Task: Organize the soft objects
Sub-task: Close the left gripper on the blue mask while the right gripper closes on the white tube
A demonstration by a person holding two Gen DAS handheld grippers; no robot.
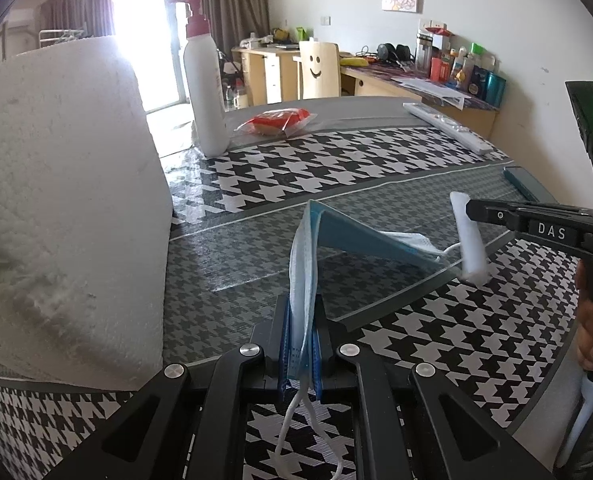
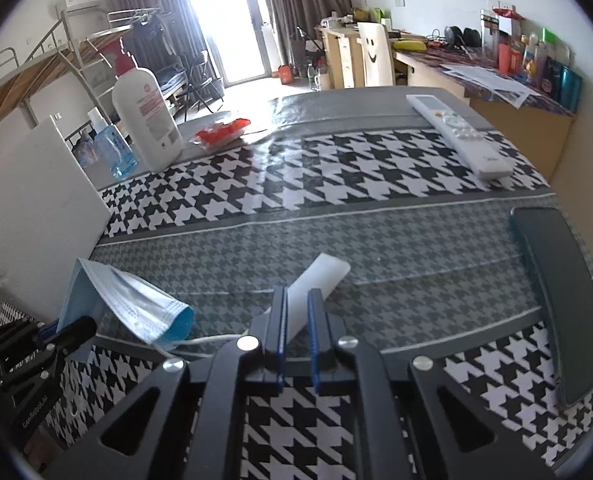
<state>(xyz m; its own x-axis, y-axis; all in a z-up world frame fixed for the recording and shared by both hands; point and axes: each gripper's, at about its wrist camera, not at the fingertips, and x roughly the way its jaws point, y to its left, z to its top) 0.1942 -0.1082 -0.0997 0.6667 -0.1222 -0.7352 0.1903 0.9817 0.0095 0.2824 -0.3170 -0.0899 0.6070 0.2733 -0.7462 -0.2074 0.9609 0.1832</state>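
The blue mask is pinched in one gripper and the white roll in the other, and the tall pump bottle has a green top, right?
Not green: the pump bottle has a pink top, seen in the left wrist view. The rest holds: left gripper pinches the mask, right gripper the white roll.

My left gripper (image 1: 301, 344) sat at the bottom centre of its own view, jaws pinched shut on the mask (image 1: 308, 264), which stood up between the pads. My right gripper (image 2: 296, 320) sat low in the centre of its view, jaws clamped on a white roll (image 2: 316, 280). In the left view it reached in from the right edge, with my fingers (image 1: 588, 328) wrapped round its handle.
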